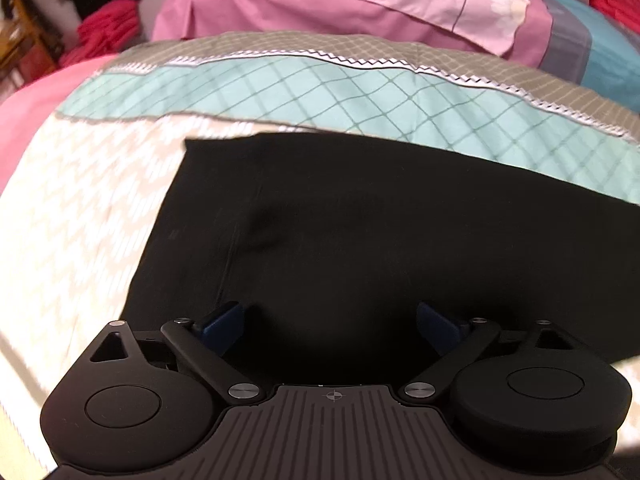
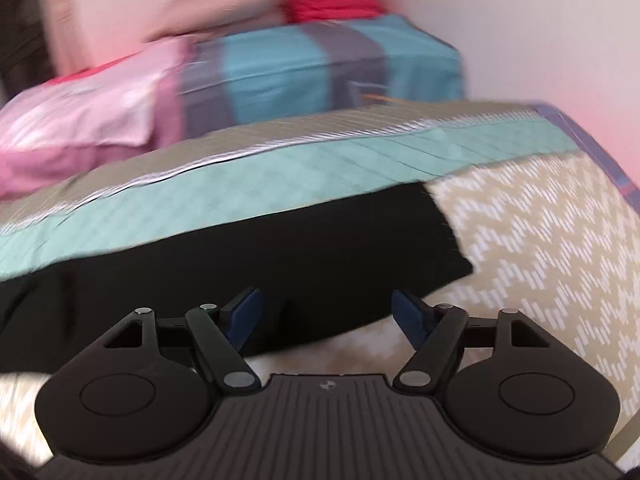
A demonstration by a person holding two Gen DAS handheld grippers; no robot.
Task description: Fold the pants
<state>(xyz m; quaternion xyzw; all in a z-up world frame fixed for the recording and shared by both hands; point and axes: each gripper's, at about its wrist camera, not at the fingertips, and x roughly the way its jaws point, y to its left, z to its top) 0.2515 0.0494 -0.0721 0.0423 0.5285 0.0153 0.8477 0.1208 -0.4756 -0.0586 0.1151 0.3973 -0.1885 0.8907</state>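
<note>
- On the bed (image 1: 88,184), the black pants (image 1: 360,220) lie flat on the zigzag-patterned cover, their far edge against a teal quilted band (image 1: 280,92).
- The left hand-held gripper (image 1: 330,322) tilts steeply down over the pants, jaws wide, holding nothing.
- The right hand-held gripper (image 2: 326,314) angles down at the pants' near edge, jaws spread, empty.

A home bedroom is showing here: a bed (image 1: 80,200) is lying under a chevron-patterned cover, pink pillows (image 1: 360,8) are sitting across the upper frame, and a striped teal pillow (image 2: 320,68) is resting against the wall (image 2: 540,40).
</note>
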